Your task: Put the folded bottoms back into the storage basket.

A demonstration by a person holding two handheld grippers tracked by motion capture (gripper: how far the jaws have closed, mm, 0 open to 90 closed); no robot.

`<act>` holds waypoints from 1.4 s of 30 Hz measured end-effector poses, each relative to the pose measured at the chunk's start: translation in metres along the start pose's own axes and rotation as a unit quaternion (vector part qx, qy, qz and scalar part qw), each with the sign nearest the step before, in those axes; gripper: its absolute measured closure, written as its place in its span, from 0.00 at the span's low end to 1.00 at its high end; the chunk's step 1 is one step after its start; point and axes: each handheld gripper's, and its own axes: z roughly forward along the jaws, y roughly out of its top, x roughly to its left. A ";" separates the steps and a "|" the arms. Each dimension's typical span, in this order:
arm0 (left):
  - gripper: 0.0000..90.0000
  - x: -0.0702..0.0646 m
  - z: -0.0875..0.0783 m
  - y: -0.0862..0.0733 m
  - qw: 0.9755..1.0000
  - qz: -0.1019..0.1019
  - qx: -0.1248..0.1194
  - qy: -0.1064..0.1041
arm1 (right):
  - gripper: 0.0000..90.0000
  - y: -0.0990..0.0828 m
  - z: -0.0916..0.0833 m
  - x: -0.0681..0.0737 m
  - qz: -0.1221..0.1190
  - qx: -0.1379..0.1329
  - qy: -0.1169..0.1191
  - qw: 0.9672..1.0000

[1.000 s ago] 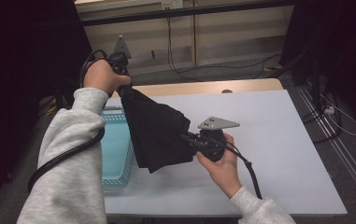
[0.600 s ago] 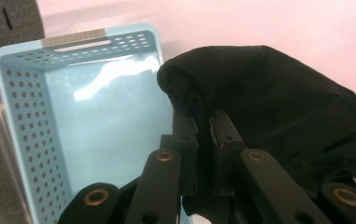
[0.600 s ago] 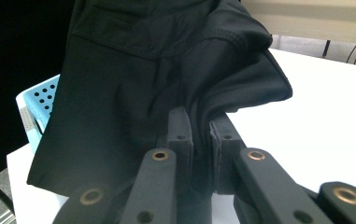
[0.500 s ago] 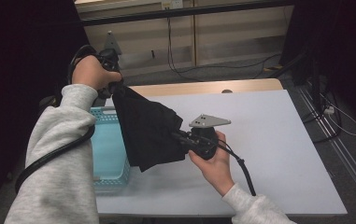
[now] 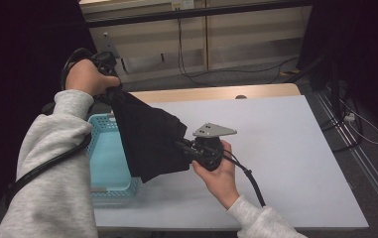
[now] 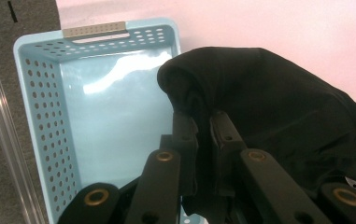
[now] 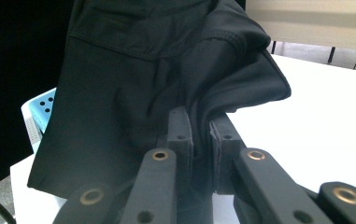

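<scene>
A black garment (image 5: 149, 139) hangs folded in the air between my two grippers, over the table's left part. My left gripper (image 5: 111, 91) holds its upper corner high at the left, jaws shut on the cloth (image 6: 259, 112). My right gripper (image 5: 182, 148) grips the lower right edge, jaws shut on the fabric (image 7: 166, 70). A light blue perforated basket (image 5: 104, 158) sits under and left of the garment; in the left gripper view the basket (image 6: 40, 93) shows an empty floor.
The white table top (image 5: 285, 148) stretches to the right of the garment. A wooden strip (image 5: 216, 92) runs along its far edge. Cables (image 5: 355, 119) lie on the floor to the right. Black cords trail from both grippers.
Both hands have carried the garment leftward and slightly up, so it now hangs more over the basket. The grips have not changed.
</scene>
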 end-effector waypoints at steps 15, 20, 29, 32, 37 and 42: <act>0.92 0.020 -0.013 -0.005 1.000 -0.013 -0.006 0.005 | 0.91 0.007 0.013 0.014 -0.005 -0.008 0.013 1.000; 0.92 0.027 -0.017 -0.008 1.000 -0.021 -0.011 0.011 | 0.91 0.009 0.019 0.021 -0.009 -0.008 0.020 1.000; 0.92 0.039 -0.021 -0.013 0.999 -0.028 -0.015 0.014 | 0.91 0.013 0.031 0.032 -0.016 -0.006 0.030 0.999; 0.92 0.044 -0.022 -0.015 0.999 -0.031 -0.015 0.013 | 0.91 0.012 0.034 0.034 -0.016 -0.006 0.032 0.999; 0.92 0.050 -0.023 -0.018 0.999 -0.035 -0.018 0.017 | 0.91 0.012 0.038 0.037 -0.015 -0.010 0.035 0.999; 0.92 0.052 -0.023 -0.020 0.999 -0.037 -0.022 0.022 | 0.91 0.013 0.042 0.040 -0.017 -0.009 0.038 0.999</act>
